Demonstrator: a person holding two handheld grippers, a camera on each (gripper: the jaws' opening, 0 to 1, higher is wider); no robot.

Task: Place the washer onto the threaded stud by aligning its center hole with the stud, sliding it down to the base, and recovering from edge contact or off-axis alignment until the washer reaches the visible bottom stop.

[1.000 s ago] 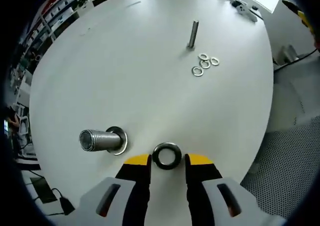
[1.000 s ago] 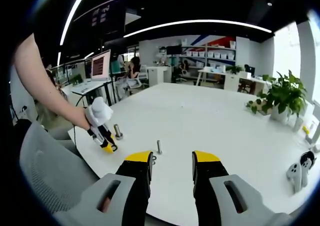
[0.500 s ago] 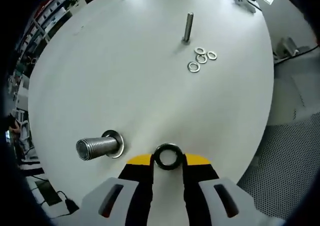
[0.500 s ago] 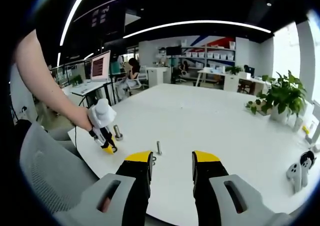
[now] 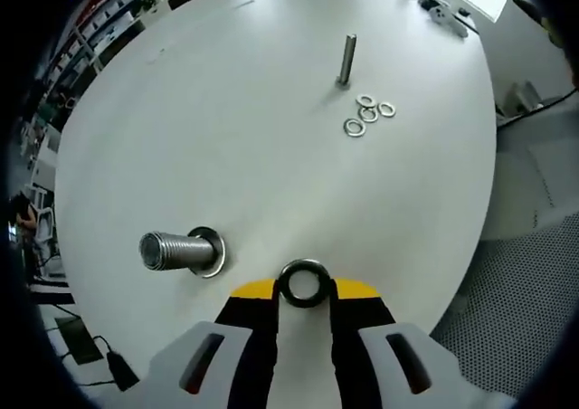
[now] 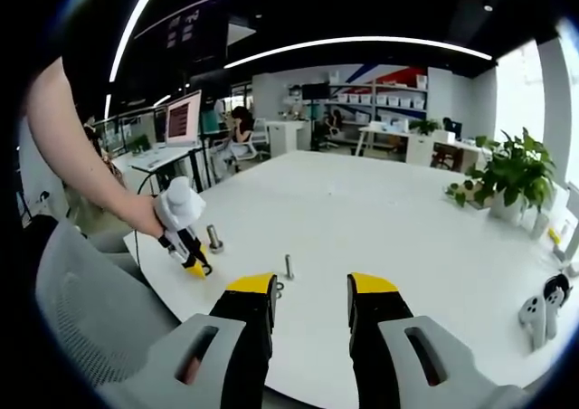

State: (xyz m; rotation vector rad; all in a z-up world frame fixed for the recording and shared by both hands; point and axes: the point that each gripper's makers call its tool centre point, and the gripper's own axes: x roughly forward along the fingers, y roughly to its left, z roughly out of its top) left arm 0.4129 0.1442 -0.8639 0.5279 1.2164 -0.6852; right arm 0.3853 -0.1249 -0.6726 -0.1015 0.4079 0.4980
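In the left gripper view my left gripper (image 5: 304, 289) is shut on a dark metal washer (image 5: 303, 281), pinched between its yellow-tipped jaws just above the white table (image 5: 226, 137). To its left a thick threaded stud (image 5: 176, 251) stands on a washer-like base (image 5: 215, 252). In the right gripper view my right gripper (image 6: 311, 287) hangs open over the table's near edge with nothing between its jaws. That view also has the left gripper (image 6: 194, 264) in a person's hand, beside the thick stud (image 6: 213, 238).
A thin stud (image 5: 347, 61) stands farther across the table, with several small washers (image 5: 367, 117) lying beside it; the thin stud (image 6: 288, 266) is also ahead of my right gripper. A controller (image 6: 541, 306) lies at the right table edge. Grey mesh chairs (image 5: 516, 291) flank the table.
My left gripper's jaws closed on the washer, which lay loose between them a second ago. Since then the left view has shifted slightly. The right gripper has stayed still.
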